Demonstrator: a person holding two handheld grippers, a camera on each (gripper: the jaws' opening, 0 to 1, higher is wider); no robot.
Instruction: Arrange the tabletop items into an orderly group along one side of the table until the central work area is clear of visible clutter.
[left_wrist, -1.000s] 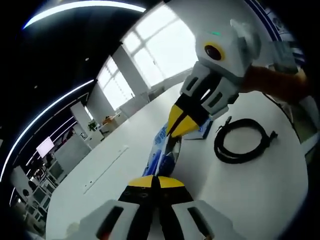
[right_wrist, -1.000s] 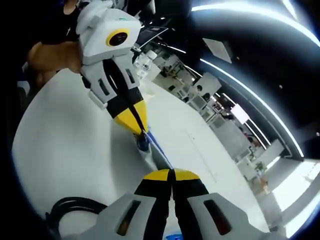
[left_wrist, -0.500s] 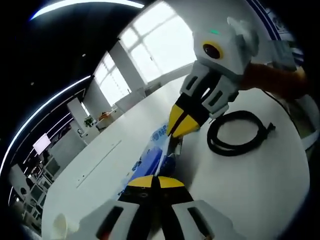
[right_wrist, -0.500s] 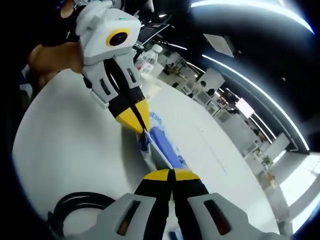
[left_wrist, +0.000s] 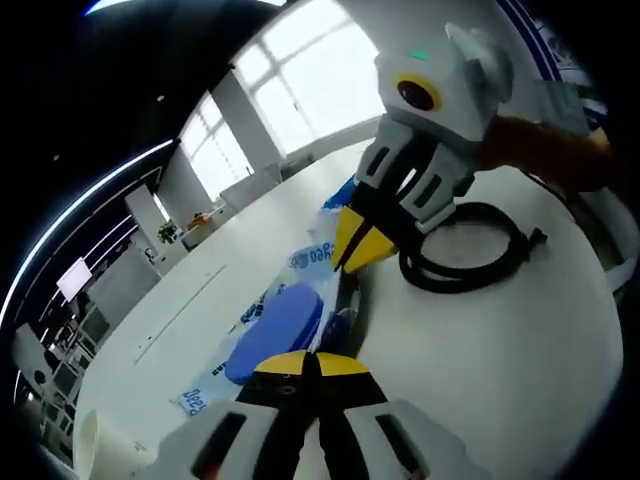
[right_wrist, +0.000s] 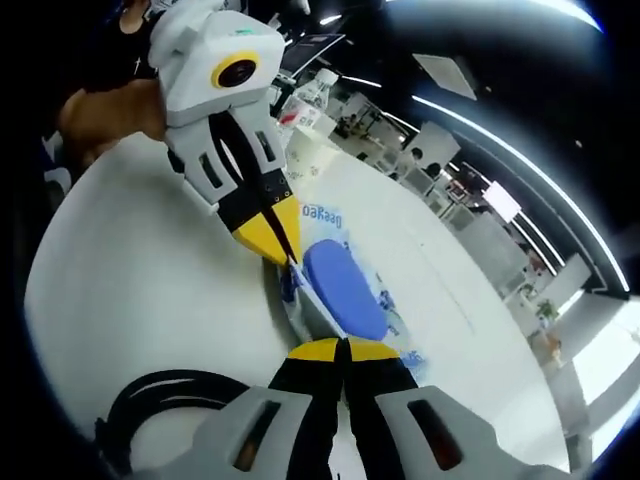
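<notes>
A white and blue wipes packet (left_wrist: 275, 322) with a blue oval lid hangs between my two grippers just above the white table (left_wrist: 500, 380). My left gripper (left_wrist: 312, 360) is shut on its near edge. My right gripper (left_wrist: 350, 268) comes in from the upper right and is shut on the far edge. In the right gripper view the same packet (right_wrist: 345, 290) lies lid-up between my right gripper (right_wrist: 342, 348) and my left gripper (right_wrist: 285, 258). A person's hand (left_wrist: 545, 150) holds the right gripper.
A coiled black cable (left_wrist: 470, 250) lies on the table just beyond the right gripper, and again the cable (right_wrist: 160, 400) at the lower left of the right gripper view. A clear bottle (right_wrist: 312, 98) stands at the table's far end. A pale cup-like object (left_wrist: 92, 452) sits at the lower left.
The packet has turned from edge-on to flat, so its blue lid and printed face now show. Both grippers have kept hold of it, and both views have tilted with the hands.
</notes>
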